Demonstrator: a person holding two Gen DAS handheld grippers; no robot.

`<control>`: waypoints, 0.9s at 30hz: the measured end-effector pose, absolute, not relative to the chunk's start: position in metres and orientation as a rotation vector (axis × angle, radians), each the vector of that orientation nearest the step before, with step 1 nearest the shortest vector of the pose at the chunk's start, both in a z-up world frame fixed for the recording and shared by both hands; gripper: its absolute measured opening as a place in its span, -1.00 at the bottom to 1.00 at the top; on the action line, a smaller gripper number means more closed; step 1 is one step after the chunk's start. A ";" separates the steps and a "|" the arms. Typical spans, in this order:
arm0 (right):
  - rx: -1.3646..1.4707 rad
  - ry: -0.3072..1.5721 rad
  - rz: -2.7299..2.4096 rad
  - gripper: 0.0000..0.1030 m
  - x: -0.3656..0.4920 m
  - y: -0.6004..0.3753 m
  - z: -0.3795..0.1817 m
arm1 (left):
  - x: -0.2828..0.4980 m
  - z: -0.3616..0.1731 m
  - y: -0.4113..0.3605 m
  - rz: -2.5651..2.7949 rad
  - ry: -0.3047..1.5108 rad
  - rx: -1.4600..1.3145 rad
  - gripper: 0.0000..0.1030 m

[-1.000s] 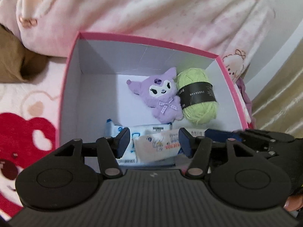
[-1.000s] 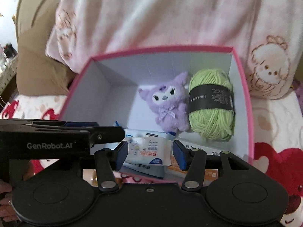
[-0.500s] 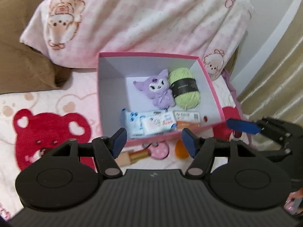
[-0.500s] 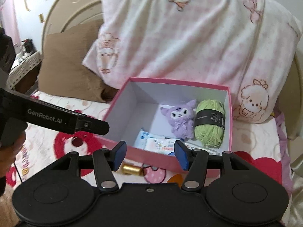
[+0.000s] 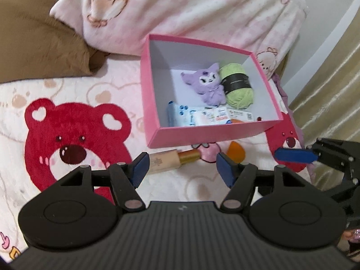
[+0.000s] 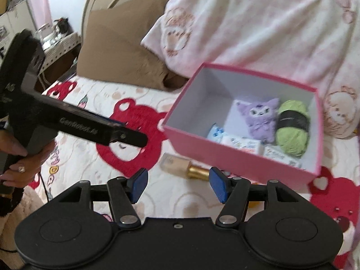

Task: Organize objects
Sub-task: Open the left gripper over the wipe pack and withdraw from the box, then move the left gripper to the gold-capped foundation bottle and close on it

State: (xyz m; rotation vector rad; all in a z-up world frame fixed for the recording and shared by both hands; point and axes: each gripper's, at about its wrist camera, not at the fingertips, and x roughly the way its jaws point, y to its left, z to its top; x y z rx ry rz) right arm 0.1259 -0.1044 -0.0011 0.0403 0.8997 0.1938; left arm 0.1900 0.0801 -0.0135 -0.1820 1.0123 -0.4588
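Two tongs hover over a bedspread (image 5: pixel 74 94), both parted and empty: left gripper (image 5: pixel 182 168), right gripper (image 6: pixel 177 184), its jaws just widening. Beyond them a pink box (image 5: pixel 209 135) holds a plush (image 5: pixel 208 83) and yarn (image 5: pixel 238 85); a bottle (image 5: pixel 173 159) lies just before it.

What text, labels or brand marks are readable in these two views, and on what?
"GenRobot.AI": white lettering, motion-blurred, on the side of the left gripper, right wrist view.
Yarn ball: print on its black band, too small to read.
Wipes packs: printed labels and a QR-style code, too small to read.
Foundation bottle: faint print on the glass, unreadable.
Nothing else legible.
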 end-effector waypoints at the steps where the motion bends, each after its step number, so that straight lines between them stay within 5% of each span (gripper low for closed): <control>1: 0.040 0.903 0.209 0.27 0.128 -0.100 -0.007 | 0.191 -0.019 0.083 -0.461 1.014 -0.189 0.24; 14: 0.140 0.921 0.242 0.27 0.165 -0.076 -0.099 | 0.211 -0.112 0.100 -0.471 1.047 -0.278 0.13; 27: 0.188 0.981 0.231 0.27 0.188 -0.062 -0.166 | 0.234 -0.148 0.094 -0.576 0.967 -0.293 -0.05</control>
